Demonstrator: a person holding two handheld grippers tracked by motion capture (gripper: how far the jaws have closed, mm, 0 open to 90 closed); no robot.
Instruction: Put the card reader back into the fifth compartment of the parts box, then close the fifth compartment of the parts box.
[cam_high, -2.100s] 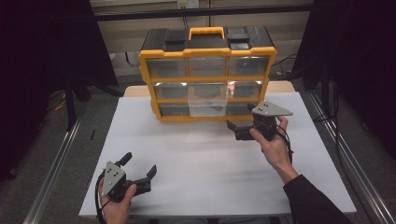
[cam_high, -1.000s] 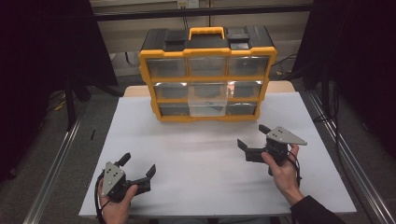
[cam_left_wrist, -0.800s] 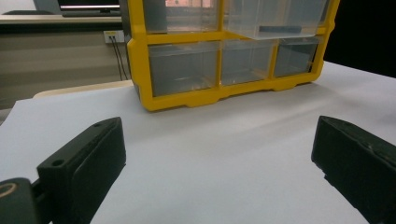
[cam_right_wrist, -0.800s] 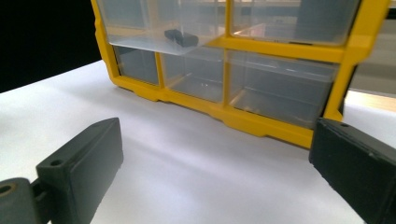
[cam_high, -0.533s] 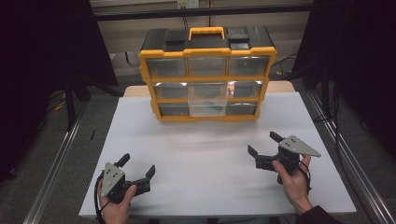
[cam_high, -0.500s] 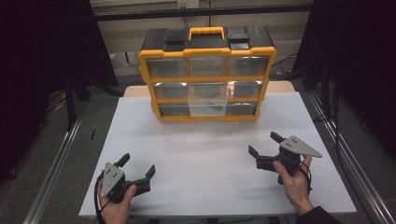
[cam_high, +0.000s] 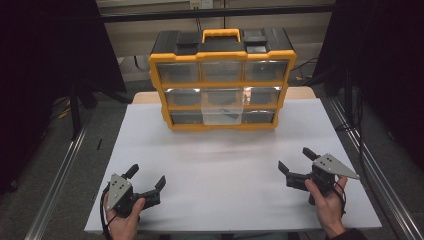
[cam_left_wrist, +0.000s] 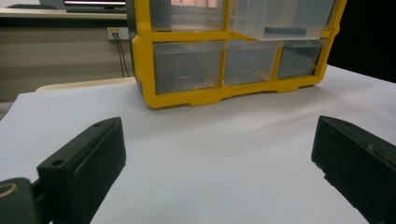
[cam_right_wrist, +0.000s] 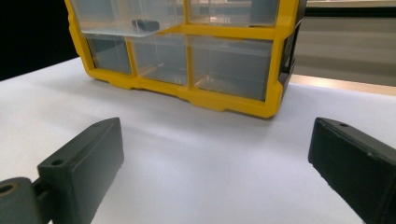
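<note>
White sheeting covers the bench (cam_high: 225, 165), with dark curtains hanging at both sides and a pale wall behind. Well ahead of both sets of tongs, at the far middle of the bench, stands a yellow-framed plastic organiser cabinet with a black top, a yellow carry handle and three rows of clear drawers (cam_high: 222, 80). Its clear middle drawer in the centre row (cam_high: 222, 106) is pulled out toward the tongs, and a small dark item (cam_high: 225, 112) lies inside it; what that item is cannot be told. The other drawers sit flush in the frame. The left tongs (cam_high: 147, 181) rest low on the near left part of the bench, gripped by the person's left hand (cam_high: 122, 220), their black jaws spread wide with nothing between them. In the left gripper view the cabinet sits ahead and to the right, far beyond the jaws. The right tongs (cam_high: 295, 164) are on the near right part of the bench, held in the right hand (cam_high: 327, 205), with a grey three-cornered plate on top; their jaws also stand apart and hold nothing. In the right gripper view the cabinet lies ahead and toward the left, the pulled-out drawer at the upper left.
</note>
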